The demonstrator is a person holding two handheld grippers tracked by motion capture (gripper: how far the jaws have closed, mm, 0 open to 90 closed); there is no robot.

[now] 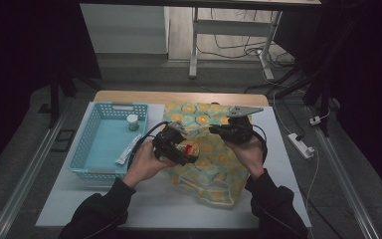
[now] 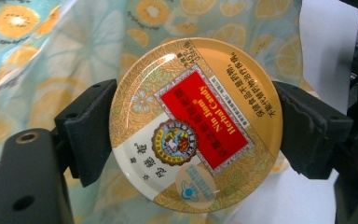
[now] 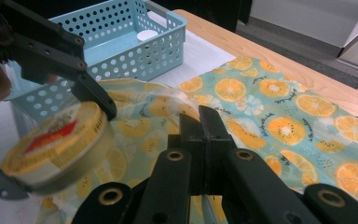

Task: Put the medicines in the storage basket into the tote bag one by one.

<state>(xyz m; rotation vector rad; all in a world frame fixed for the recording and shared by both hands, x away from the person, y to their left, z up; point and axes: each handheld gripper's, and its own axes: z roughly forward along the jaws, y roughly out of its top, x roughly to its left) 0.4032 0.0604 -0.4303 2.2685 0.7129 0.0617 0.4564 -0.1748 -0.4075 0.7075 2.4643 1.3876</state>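
A round gold candy tin point(image 2: 196, 123) with a red label sits edge-on between the black pads of my left gripper point(image 1: 179, 149), which is shut on it. The tin point(image 1: 187, 148) hangs just above an orange-slice print cloth bag point(image 1: 209, 169) lying at the middle of the table. In the right gripper view the tin point(image 3: 56, 140) is at the left, held by the left gripper point(image 3: 53, 149). My right gripper point(image 3: 200, 116) has its jaws pressed together on a raised edge of the bag point(image 3: 279, 116). In the high view the right gripper point(image 1: 219, 130) is beside the tin, to its right.
A light blue perforated basket point(image 1: 87, 149) stands at the left on the white table cover, holding a small white-lidded jar point(image 1: 133, 122) and a white tube point(image 1: 128, 149). The basket point(image 3: 168, 28) is close behind the left gripper. A power strip point(image 1: 301, 145) lies on the floor at the right.
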